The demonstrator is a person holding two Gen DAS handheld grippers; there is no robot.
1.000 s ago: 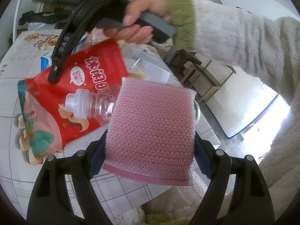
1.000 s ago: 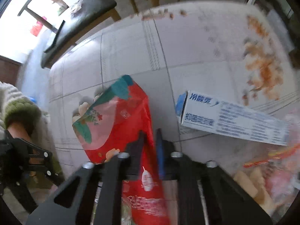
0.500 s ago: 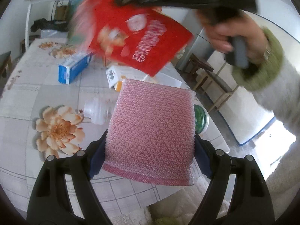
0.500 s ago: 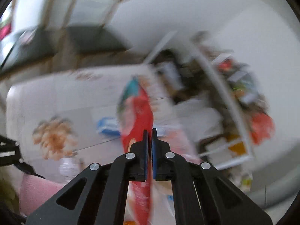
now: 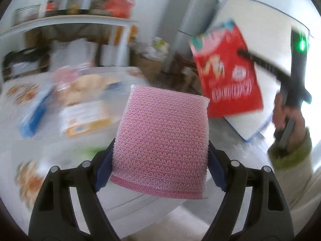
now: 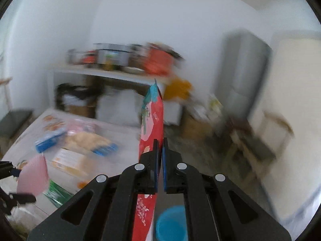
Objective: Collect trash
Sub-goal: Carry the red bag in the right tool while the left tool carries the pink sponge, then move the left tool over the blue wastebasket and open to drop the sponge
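The left tool (image 5: 160,160) is clenched on a pink sponge (image 5: 162,140), its blue pads pressed against both side edges, the sponge standing upright between them above the near edge of the surface (image 5: 66,146); the right tool (image 6: 159,156) is clenched on a red bag (image 6: 152,124), its two pads nearly touching with the thin bag edge-on between them, the bag running up past the tips and down below them; in the left view that bag (image 5: 226,76) hangs in the air to the right of the sponge, off the surface, tilted, with the right hand (image 5: 289,118) gripping the tool's handle beside it; a blue bucket (image 6: 172,223) shows below the right tool, on the floor; on the surface, blurred, lie a blue box (image 5: 34,112), a white and orange box (image 5: 84,116) and a clear pack of pale snacks (image 6: 88,140); behind stand a cluttered shelf (image 6: 112,74) and a grey fridge (image 6: 242,76).
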